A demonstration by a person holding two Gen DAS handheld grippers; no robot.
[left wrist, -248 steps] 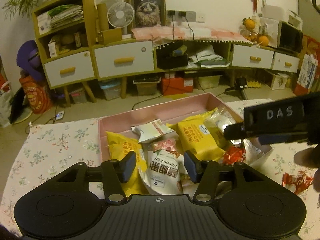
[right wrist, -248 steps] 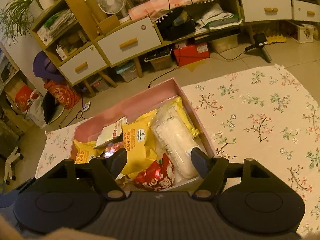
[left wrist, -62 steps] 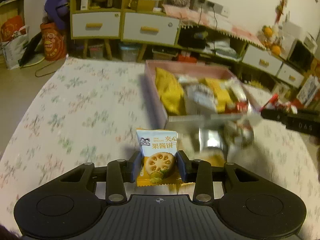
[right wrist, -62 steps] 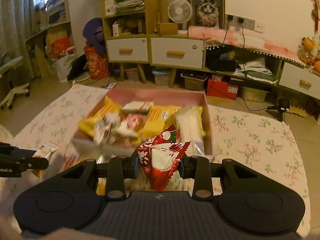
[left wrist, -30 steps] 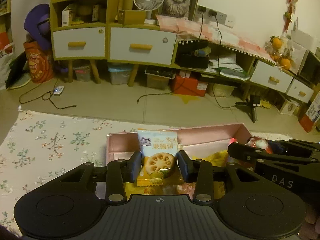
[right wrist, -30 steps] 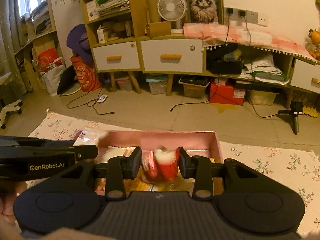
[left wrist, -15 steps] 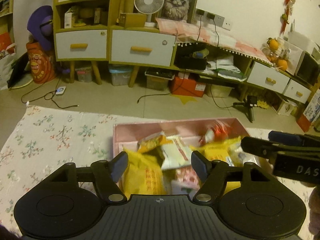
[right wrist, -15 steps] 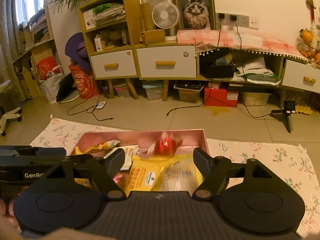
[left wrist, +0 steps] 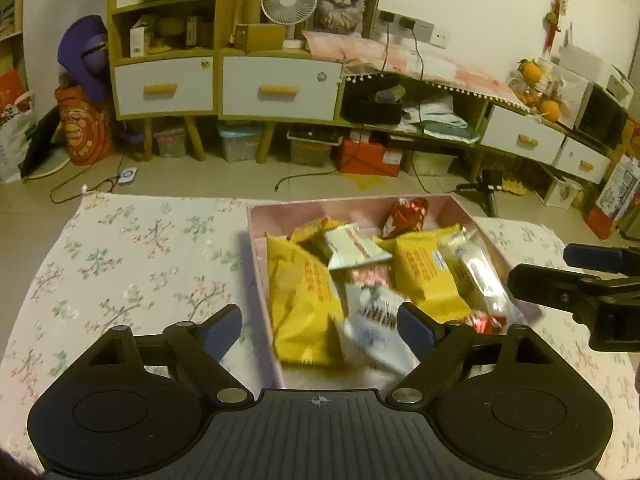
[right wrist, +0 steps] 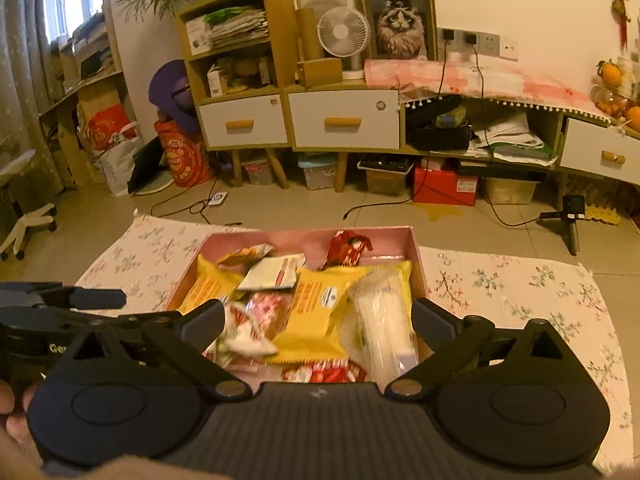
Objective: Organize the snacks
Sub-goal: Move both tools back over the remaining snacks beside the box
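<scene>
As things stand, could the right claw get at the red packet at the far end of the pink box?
Probably yes. The right claw is open and empty, and the red packet leans exposed against the pink box's far wall, nothing covering it; it must pass above other snacks.

A floral cloth point(left wrist: 120, 264) covers the surface in the foreground, with tiled floor beyond it. Against the far wall stands a wooden cabinet with white drawers point(left wrist: 276, 88), topped by a small white fan point(left wrist: 289, 0) and a framed cat picture point(left wrist: 342, 0). A red box point(right wrist: 444, 185) sits under the low shelf, a black tripod point(right wrist: 570, 216) stands on the floor to the right, and oranges point(left wrist: 536, 76) rest on the right-hand counter.
</scene>
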